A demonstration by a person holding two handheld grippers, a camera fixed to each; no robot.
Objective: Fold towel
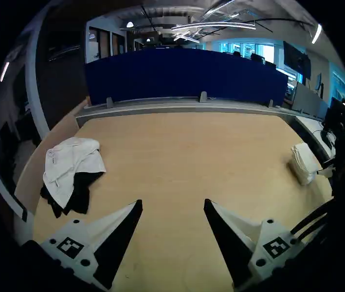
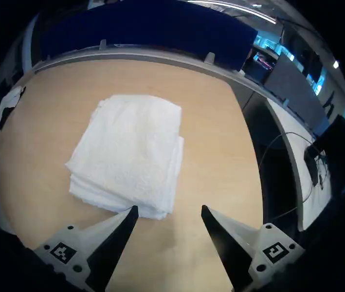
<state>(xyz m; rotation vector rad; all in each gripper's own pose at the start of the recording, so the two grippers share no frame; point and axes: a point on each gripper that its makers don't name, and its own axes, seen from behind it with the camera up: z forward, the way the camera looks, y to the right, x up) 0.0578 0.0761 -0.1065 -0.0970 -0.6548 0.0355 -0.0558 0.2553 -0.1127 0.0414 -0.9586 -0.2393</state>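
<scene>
Both open wide, empty: L tool (image 1: pixel 172 204) over table (image 1: pixel 196 146) mid, R tool (image 2: pixel 168 208) at near edge of folded towel (image 2: pixel 131 151)

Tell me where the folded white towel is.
In the right gripper view, the folded white towel lies on the wooden table just ahead of the open right gripper, far from the clothes pile at the table's left end.

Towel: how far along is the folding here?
Done: the white towel lies folded in a layered stack on the table. In hand: nothing; right gripper and left gripper are open, empty. Left: perhaps the crumpled white and black cloth pile, unfolded.
</scene>
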